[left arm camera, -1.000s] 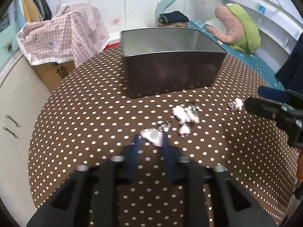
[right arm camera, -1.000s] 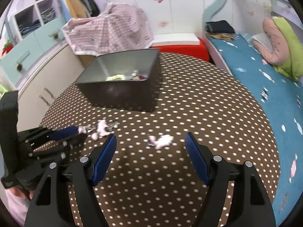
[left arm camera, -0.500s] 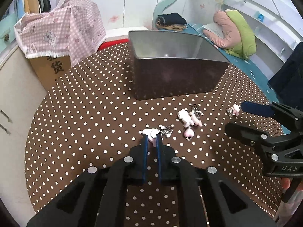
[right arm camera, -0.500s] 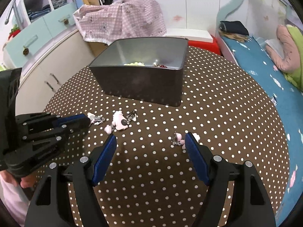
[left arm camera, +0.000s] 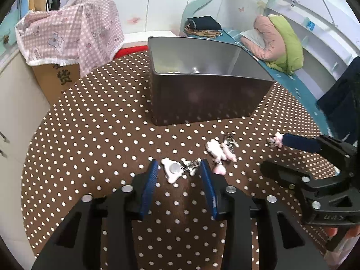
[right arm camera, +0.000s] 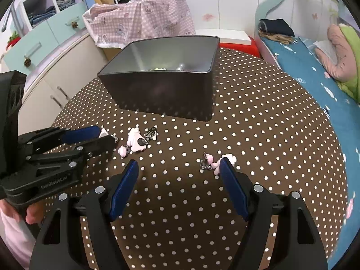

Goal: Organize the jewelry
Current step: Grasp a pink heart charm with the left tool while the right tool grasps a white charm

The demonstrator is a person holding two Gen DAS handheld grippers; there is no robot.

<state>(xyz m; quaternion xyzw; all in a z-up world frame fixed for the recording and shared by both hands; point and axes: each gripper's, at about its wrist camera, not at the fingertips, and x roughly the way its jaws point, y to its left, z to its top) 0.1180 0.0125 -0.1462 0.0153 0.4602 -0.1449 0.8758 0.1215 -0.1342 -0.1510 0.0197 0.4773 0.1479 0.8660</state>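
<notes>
My left gripper [left arm camera: 178,165] is low over the brown dotted table [left arm camera: 90,135], its jaws opening. A pink-and-white charm with a silver disc [left arm camera: 172,171] lies on the cloth between the blue pads, untouched by them. More pink charms and clips [left arm camera: 217,149] lie just to its right. In the right wrist view my right gripper [right arm camera: 178,163] stands open, with a small pink charm on a metal clip [right arm camera: 208,159] just inside its right finger. Behind everything stands the dark metal box [right arm camera: 162,94], with a few pieces showing at its bottom.
A bed with blue bedding [right arm camera: 315,72] runs along the table's right side. A carton draped in pink checked cloth [left arm camera: 67,36] stands behind on the left, beside pale cupboards [right arm camera: 51,45]. A person's hand [right arm camera: 33,213] holds the left gripper's handle.
The left gripper's jaws were shut on the pink-and-white charm; they have spread, and the charm lies on the cloth between them. The right gripper stays wide open, with the small charm now beside its right finger.
</notes>
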